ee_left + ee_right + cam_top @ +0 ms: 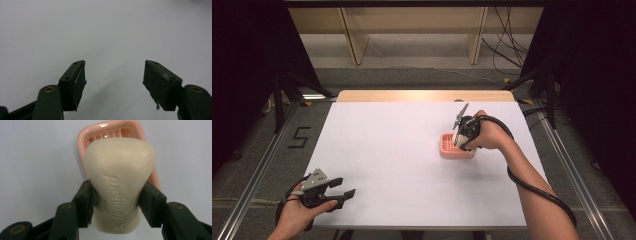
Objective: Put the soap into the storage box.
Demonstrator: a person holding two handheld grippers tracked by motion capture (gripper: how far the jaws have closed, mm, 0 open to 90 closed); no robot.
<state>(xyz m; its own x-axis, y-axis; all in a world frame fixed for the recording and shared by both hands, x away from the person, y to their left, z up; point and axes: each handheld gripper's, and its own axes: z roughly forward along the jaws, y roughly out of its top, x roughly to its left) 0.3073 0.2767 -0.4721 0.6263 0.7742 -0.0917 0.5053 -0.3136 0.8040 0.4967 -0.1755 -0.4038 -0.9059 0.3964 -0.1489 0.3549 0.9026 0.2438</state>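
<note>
A white table [412, 165] spans the middle of the high view, with grey floor and pale wooden shelf legs across the top of the frame. Right of centre on the table sits a pink soap dish [449, 149]. The right claw [463, 146] hangs over the dish, and in the right gripper view its jaws pinch the sides of a cream soap bar [119, 182] stamped "Safeguard", which is held above the slatted dish [85, 135]. At the lower left of the high view, the left claw [343, 188] rests near the table's edge, its jaws spread wide with nothing between them.
</note>
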